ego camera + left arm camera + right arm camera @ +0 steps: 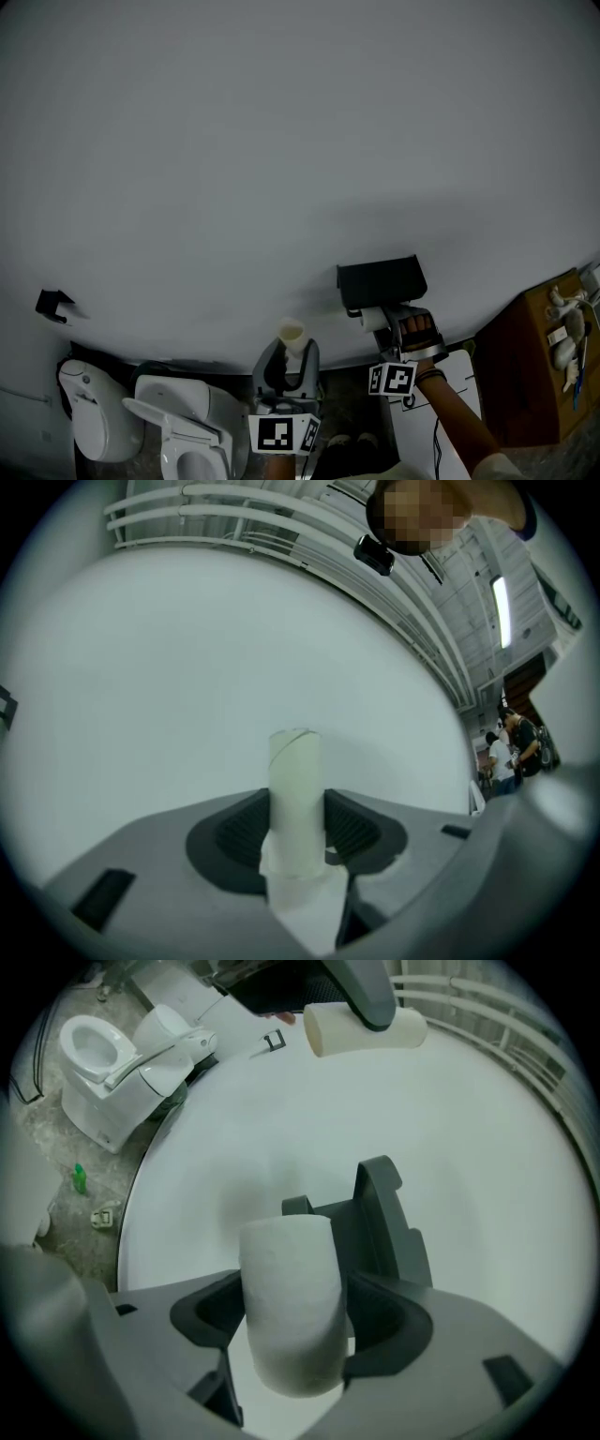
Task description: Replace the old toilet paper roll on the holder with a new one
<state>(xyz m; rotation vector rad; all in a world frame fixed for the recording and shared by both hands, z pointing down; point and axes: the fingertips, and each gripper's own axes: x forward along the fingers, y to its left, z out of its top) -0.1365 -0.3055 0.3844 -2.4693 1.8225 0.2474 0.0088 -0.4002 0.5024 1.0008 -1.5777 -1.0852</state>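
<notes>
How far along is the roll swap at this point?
Done: the old cardboard tube is off the holder, clamped in the left gripper. In hand: the right gripper holds the new roll by the black holder. Left, apparently: seat it, let go, discard the tube.

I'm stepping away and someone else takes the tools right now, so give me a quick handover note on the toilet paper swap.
Left tool: shut on the old cardboard tube, held upright, clear of the wall.
Right tool: shut on the new roll, close under the black holder on the wall.
Done: the old tube is off the holder.
Left: seat the new roll on the holder and release it, then put the old tube aside. Whether the roll already touches the holder cannot be told.
</notes>
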